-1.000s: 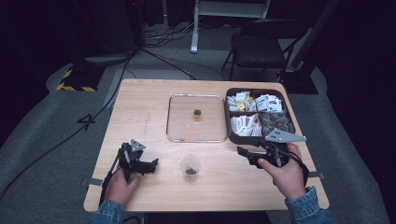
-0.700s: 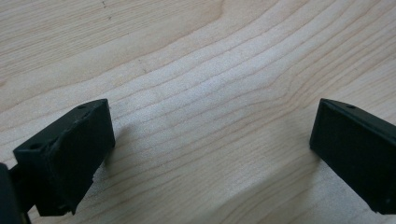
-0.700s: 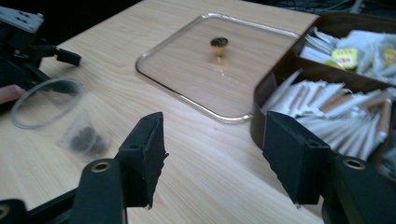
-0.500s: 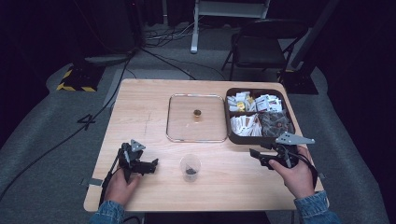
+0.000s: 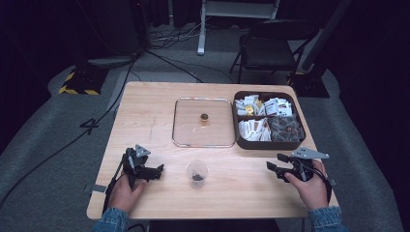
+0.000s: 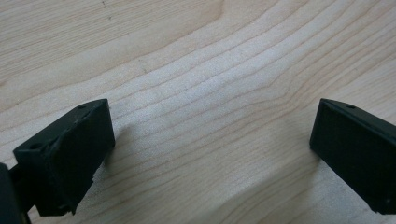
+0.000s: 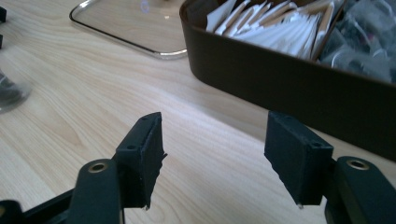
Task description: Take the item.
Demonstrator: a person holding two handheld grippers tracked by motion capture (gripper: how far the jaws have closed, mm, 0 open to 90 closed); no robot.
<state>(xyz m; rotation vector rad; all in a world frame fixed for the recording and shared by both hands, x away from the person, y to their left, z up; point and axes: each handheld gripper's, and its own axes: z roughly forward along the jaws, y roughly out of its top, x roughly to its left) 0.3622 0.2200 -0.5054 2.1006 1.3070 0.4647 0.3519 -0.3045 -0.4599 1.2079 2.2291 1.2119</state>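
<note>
Left gripper (image 5: pixel 157 170): rests low on the near left part of the table, held in the person's left hand (image 5: pixel 123 189); jaws wide apart with bare wood between them in the left gripper view, nothing held.
Right gripper (image 5: pixel 275 164): near right part of the table, held in the person's right hand (image 5: pixel 312 186); jaws apart and empty (image 7: pixel 212 158), pointing toward the middle of the table.
Cup (image 5: pixel 197 173): small clear plastic cup, upright, near the front edge, between the two grippers; something dark lies in its bottom. It stands just beyond the left gripper's tips and well apart from the right gripper's.
Key relation: the cup lies to the right of the left jaws and to the left of the right jaws; the left gripper is judged the nearer. Its axis is vertical, so a sideways approach at table level would suit.
Cup in right gripper view: a blurred clear shape at the left edge (image 7: pixel 9 93), off to the side of the jaws, not between them.
Box (image 5: pixel 268 142): dark brown, with compartments of white packets and dark wrapped items, past the right gripper, on the right part of the table.
Lid (image 5: pixel 181 123): clear, square, rounded corners, lying flat at the table's middle, just beside the box's left wall; a small brown knob (image 5: pixel 204 117) at its centre.
Table (image 5: pixel 145 111): pale wood, visible grain, otherwise bare.
Room: dark; grey floor, cables, a folding chair (image 5: pixel 270 48) beyond the far edge.
</note>
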